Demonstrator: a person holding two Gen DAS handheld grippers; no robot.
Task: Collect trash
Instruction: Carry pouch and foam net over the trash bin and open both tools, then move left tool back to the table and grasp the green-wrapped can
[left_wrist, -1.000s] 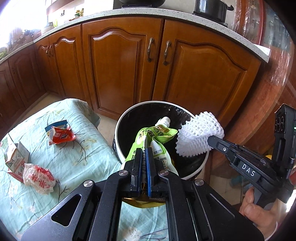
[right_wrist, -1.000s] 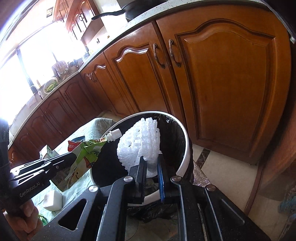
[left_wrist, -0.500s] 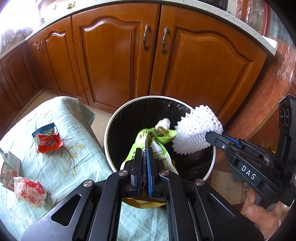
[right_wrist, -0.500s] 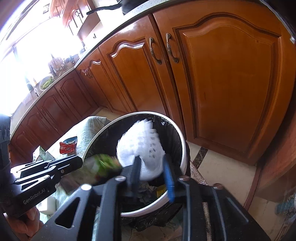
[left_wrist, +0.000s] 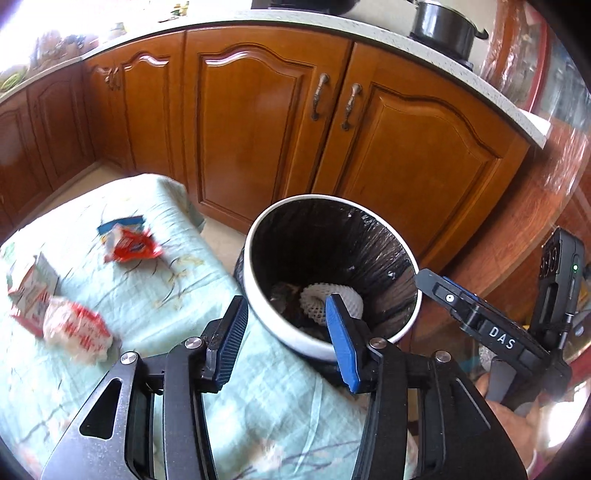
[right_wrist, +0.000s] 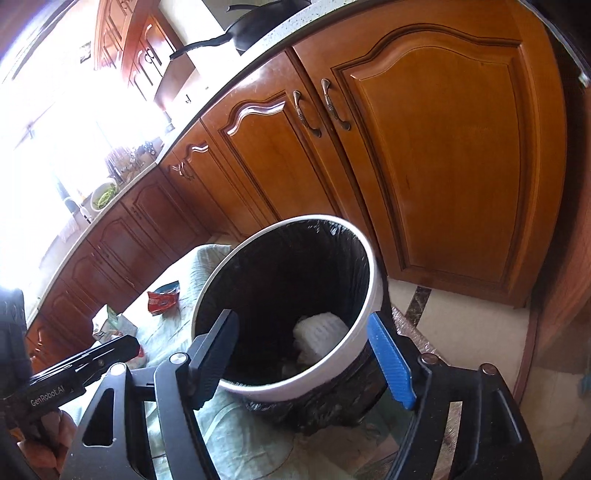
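A white-rimmed trash bin (left_wrist: 258, 295) with a black liner stands beside the cloth-covered table; it also shows in the right wrist view (right_wrist: 373, 295). A white foam net (left_wrist: 314, 301) lies inside the bin, also seen in the right wrist view (right_wrist: 319, 328). My left gripper (left_wrist: 284, 314) is open and empty at the bin's near rim. My right gripper (right_wrist: 304, 328) is open and empty above the bin's near edge. On the table lie a red snack wrapper (left_wrist: 127, 243), a red-and-white packet (left_wrist: 79, 328) and a small carton (left_wrist: 31, 286).
The table has a pale green floral cloth (left_wrist: 166, 295). Wooden cabinets (left_wrist: 258, 122) under a countertop stand behind the bin. A black pot (left_wrist: 443, 24) sits on the counter. Tiled floor (right_wrist: 461, 325) lies to the right of the bin.
Both grippers have opened. The green pouch and the white foam net have dropped into the bin. Both grippers have pulled back slightly from the bin.
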